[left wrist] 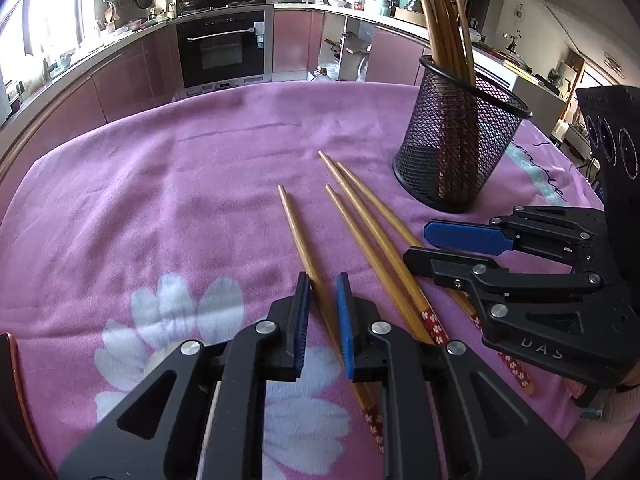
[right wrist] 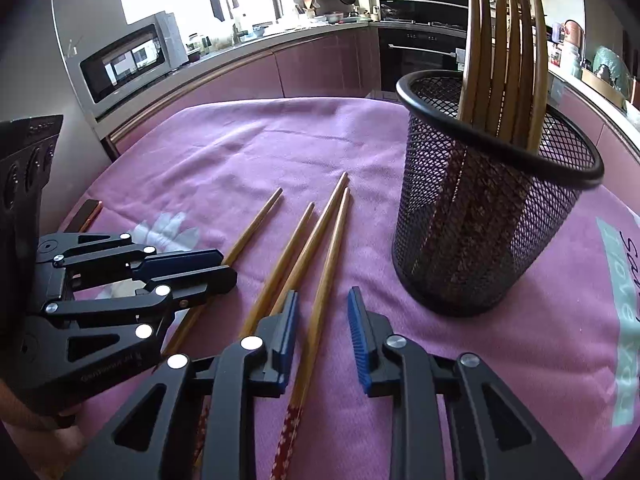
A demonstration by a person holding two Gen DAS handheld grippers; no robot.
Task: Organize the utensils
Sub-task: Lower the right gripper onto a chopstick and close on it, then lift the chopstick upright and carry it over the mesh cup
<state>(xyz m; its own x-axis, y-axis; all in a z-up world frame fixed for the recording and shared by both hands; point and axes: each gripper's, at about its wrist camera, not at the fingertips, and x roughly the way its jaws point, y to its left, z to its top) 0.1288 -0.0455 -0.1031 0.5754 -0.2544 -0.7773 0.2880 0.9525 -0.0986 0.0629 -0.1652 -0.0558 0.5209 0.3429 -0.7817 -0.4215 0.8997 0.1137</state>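
Between my left gripper [left wrist: 323,292] pads, part open, lies one chopstick [left wrist: 298,236], ungripped. Right gripper [right wrist: 323,312] wider, straddling another chopstick [right wrist: 326,276], probably untouched. Mesh cup [right wrist: 486,216] at 1 o'clock. Risk: closing off-centre rolls the stick into its neighbours.

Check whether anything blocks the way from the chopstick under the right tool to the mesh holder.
Nothing visible does. The chopstick lies on the pink cloth between the open fingers of the right tool. The mesh holder stands upright ahead to the right, bare cloth between. Its opening is partly filled with upright chopsticks, leaving room on the near side.
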